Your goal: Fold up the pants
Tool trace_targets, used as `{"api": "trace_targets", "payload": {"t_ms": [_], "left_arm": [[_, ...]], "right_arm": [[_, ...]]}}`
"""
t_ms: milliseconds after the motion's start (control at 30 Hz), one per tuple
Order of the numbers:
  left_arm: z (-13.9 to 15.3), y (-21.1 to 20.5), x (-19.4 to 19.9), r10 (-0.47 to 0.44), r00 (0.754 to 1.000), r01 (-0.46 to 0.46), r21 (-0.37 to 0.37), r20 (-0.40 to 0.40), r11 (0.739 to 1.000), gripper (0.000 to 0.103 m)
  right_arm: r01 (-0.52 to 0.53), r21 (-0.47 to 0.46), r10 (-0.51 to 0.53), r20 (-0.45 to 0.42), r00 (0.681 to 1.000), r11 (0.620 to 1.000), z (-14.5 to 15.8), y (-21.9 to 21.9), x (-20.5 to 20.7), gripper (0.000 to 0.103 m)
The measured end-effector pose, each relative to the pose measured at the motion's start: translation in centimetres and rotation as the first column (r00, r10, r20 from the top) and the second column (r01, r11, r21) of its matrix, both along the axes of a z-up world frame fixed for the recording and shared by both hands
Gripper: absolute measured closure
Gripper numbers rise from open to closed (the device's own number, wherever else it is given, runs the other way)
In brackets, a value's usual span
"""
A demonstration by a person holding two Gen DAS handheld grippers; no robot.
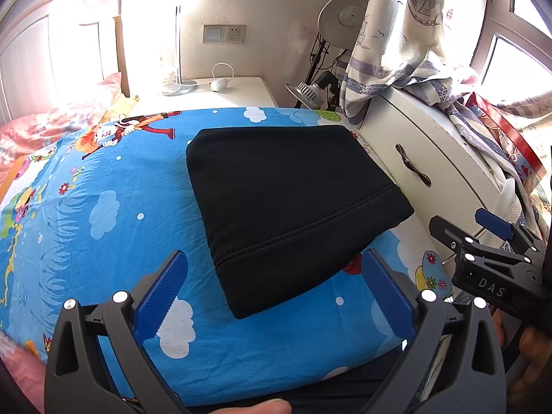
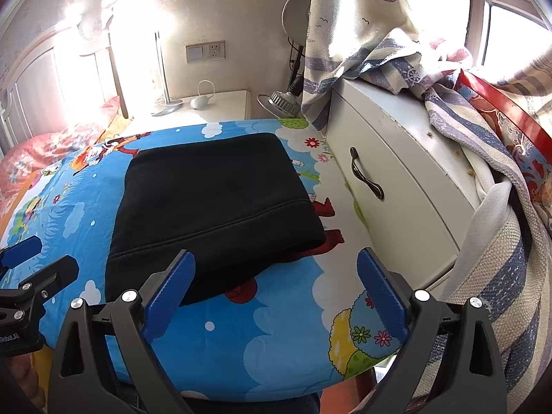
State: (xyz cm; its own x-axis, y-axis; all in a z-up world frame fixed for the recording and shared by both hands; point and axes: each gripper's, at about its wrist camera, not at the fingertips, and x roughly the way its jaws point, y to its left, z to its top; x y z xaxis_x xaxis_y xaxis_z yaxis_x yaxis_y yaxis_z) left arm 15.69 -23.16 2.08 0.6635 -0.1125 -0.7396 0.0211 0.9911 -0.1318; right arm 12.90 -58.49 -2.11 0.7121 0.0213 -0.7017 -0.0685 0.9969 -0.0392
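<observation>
Folded pants (image 1: 283,207) on bed, likely finished

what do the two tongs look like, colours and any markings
Both the left tongs and the right tongs have a black angular frame with triangular cut-outs, round silver bolt heads at the joints, and two blue ribbed pads. From the left camera, the right one's black body shows white lettering reading DAS. A bare hand grips it; no sleeves or cables visible.

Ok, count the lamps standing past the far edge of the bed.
2. A slim lamp stands on the white nightstand; a round-headed lamp stands right of it, partly behind the curtain. Others may be hidden there.
</observation>
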Motion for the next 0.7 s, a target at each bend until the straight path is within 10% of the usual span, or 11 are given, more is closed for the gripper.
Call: {"api": "trace_targets", "payload": {"t_ms": [700], "left_arm": [[-0.05, -0.03, -0.04, 0.001, 1.0, -0.001, 0.001, 0.0, 1.0, 0.002]], "right_arm": [[0.0, 0.002, 0.0, -0.004, 1.0, 1.0, -0.22, 0.06, -0.03, 0.012]]}}
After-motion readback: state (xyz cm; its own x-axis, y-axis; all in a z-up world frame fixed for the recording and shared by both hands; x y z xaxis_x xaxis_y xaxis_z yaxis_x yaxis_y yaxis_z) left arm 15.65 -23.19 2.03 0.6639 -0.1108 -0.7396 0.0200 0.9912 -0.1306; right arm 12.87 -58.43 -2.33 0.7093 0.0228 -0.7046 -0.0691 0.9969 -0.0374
